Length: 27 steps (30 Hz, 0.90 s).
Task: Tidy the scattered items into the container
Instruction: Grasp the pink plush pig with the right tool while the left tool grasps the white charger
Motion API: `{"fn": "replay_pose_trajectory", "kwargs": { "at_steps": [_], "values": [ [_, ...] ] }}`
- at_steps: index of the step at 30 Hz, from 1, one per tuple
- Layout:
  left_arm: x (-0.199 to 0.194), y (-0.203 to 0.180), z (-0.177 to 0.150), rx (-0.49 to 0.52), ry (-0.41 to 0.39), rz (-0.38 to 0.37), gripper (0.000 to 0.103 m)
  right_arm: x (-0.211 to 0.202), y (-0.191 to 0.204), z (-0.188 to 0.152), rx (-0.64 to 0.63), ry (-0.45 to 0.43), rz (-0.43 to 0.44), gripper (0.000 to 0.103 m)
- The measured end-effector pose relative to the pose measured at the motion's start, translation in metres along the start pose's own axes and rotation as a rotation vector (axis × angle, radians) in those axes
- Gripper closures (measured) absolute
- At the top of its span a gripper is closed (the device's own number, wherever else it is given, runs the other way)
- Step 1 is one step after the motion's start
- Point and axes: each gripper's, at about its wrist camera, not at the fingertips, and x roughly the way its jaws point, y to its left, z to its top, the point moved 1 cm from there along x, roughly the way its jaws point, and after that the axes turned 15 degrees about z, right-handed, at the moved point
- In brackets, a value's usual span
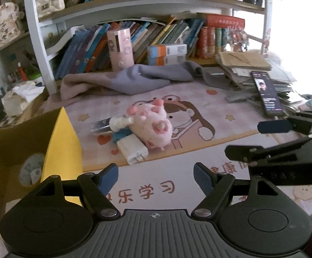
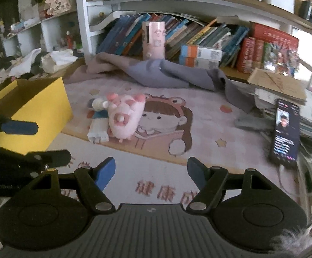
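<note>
A pink plush pig [image 1: 156, 124] [image 2: 124, 116] lies on the cartoon desk mat, on top of a white charger [image 1: 132, 149] [image 2: 98, 132] and beside a small white bottle [image 1: 120, 122] [image 2: 99, 104] and a dark tube [image 1: 101, 125]. The open yellow box [image 1: 63, 146] [image 2: 37, 109] stands to their left. My left gripper [image 1: 156, 177] is open and empty, in front of the pile. My right gripper [image 2: 151, 171] is open and empty, also short of the pile; it shows at the right of the left wrist view [image 1: 252, 139].
A grey-purple cloth [image 1: 134, 79] [image 2: 166, 73] lies behind the items. A lit phone [image 1: 266, 92] [image 2: 285, 131] leans on a paper stack at the right. A pink cylinder [image 1: 120, 48] and bookshelves stand at the back. Crumpled tissues [image 2: 57, 61] lie at the left.
</note>
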Motion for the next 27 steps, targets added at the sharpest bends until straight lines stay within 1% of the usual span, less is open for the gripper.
{"fn": "replay_pose_trajectory", "kwargs": {
  "at_steps": [5, 10, 15, 20, 25, 27],
  "values": [
    [0.009, -0.003, 0.004, -0.012, 0.015, 0.045, 0.024, 0.021, -0.014, 0.013, -0.006, -0.021, 0.039, 0.031],
    [0.022, -0.005, 0.005, -0.02, 0.05, 0.08, 0.024, 0.044, -0.024, 0.03, 0.001, -0.009, 0.097, 0.031],
    [0.036, -0.008, 0.004, -0.008, 0.075, 0.11, 0.024, 0.075, -0.023, 0.05, 0.0, 0.004, 0.16, 0.031],
    [0.044, -0.011, 0.007, 0.0, 0.085, 0.127, 0.024, 0.117, -0.028, 0.064, 0.06, 0.034, 0.202, 0.03],
    [0.053, -0.011, 0.009, 0.0, 0.099, 0.146, 0.024, 0.154, -0.033, 0.069, 0.116, 0.07, 0.219, 0.03],
    [0.057, -0.011, 0.01, -0.007, 0.093, 0.153, 0.024, 0.164, -0.033, 0.068, 0.121, 0.083, 0.219, 0.033]
  ]
}}
